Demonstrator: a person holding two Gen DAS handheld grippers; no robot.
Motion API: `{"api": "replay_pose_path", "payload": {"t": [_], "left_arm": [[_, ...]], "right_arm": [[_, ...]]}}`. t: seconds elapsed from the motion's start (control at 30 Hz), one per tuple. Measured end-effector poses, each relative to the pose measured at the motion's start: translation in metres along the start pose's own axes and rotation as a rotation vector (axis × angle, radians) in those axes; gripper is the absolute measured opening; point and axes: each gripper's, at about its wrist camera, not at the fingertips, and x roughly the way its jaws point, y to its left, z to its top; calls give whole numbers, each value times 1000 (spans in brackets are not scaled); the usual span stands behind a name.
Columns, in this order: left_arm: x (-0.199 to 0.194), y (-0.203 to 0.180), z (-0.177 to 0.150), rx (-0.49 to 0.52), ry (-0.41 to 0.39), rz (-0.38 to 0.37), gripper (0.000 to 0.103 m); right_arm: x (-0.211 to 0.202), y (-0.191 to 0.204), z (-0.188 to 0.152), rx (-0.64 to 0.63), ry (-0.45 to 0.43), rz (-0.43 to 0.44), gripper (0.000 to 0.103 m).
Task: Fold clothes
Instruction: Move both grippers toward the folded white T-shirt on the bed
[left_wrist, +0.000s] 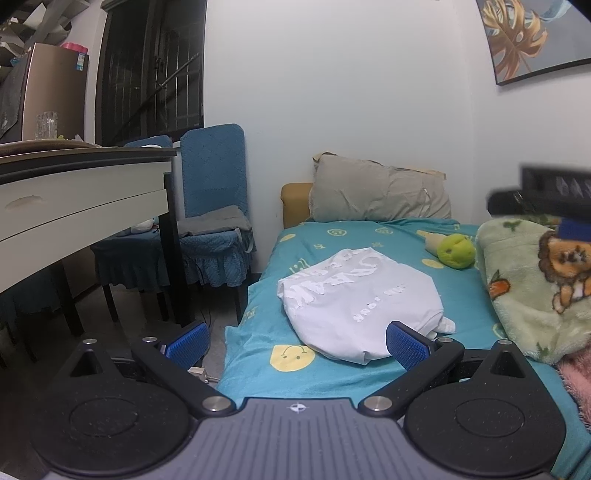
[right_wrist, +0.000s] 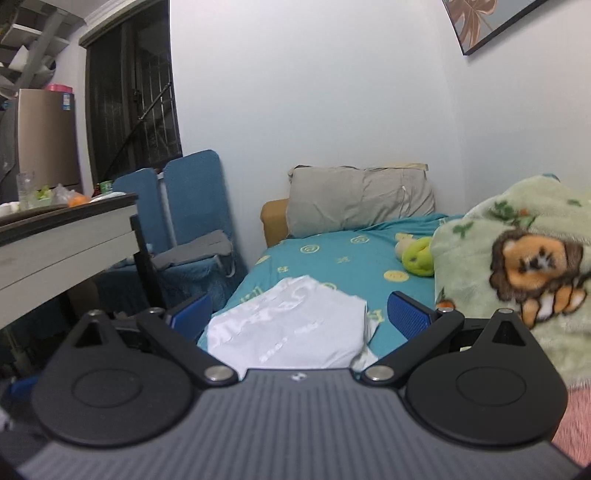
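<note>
A white folded garment (left_wrist: 354, 299) with white lettering lies on the teal bed sheet (left_wrist: 332, 373); it also shows in the right wrist view (right_wrist: 291, 325). My left gripper (left_wrist: 295, 345) is open and empty, held above the near edge of the bed just short of the garment. My right gripper (right_wrist: 301, 314) is open and empty, hovering over the garment's near end. Part of the right gripper's body (left_wrist: 554, 195) shows blurred at the right edge of the left wrist view.
A green lion-print blanket (right_wrist: 517, 266) is heaped on the bed's right side, with a green plush toy (left_wrist: 456, 251) and a grey pillow (left_wrist: 376, 192) beyond. A white table (left_wrist: 74, 206) and blue chairs (left_wrist: 214, 206) stand left of the bed.
</note>
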Motion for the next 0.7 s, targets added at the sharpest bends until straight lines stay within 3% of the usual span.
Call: {"api": "replay_pose_path", "payload": {"t": [0.13,0.27,0.33,0.5,0.7], "left_arm": [[7,-3,-1,4,11,-25,103],[38,-16,0,17,37,-115,103],[64,-30,-2,56,88,-148,103],[136,-70,-15,232,188,-219,102],[192,-119,-45,553,178,-284,101]], "right_arm": [[17,-4,15,37,38,30,103],[27,-8,32,63,43,28,103],[30,-14,39,50,34,9,103],[43,-47,42,40,61,-85,103],[61,-97,17,197,155,-128,103]]}}
